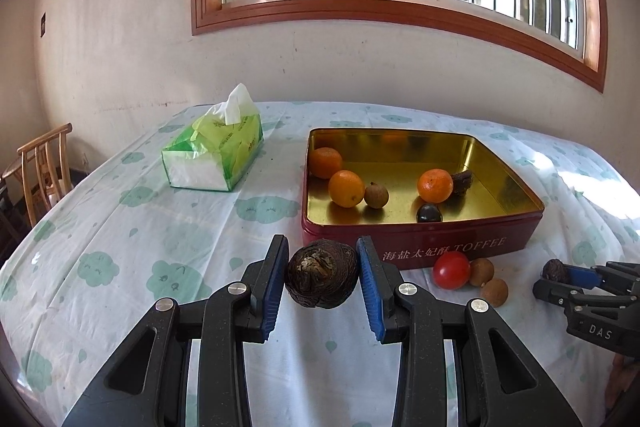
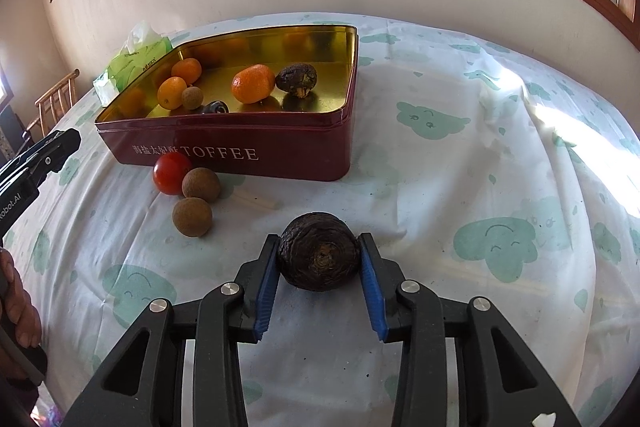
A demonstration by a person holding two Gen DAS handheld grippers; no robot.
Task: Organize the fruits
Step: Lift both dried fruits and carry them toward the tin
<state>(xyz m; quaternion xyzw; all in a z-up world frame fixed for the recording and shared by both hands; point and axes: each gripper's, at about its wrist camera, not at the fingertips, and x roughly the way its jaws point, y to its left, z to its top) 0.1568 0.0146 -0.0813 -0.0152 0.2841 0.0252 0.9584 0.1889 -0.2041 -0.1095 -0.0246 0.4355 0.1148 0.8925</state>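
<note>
At frame centre, my left claw (image 1: 322, 277) grips a dark water chestnut (image 1: 322, 275); my right claw (image 2: 319, 255) clamps another chestnut (image 2: 319, 251), seemingly resting on the cloth. Step: carrying. Next: lift both over the tin's (image 1: 420, 241) near wall, upper centre.

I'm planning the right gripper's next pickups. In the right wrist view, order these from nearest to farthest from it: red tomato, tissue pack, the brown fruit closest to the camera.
1. Brown fruit, ahead-left of the right gripper.
2. Red tomato, against the tin's front.
3. Tissue pack, behind the tin, far left.
</note>
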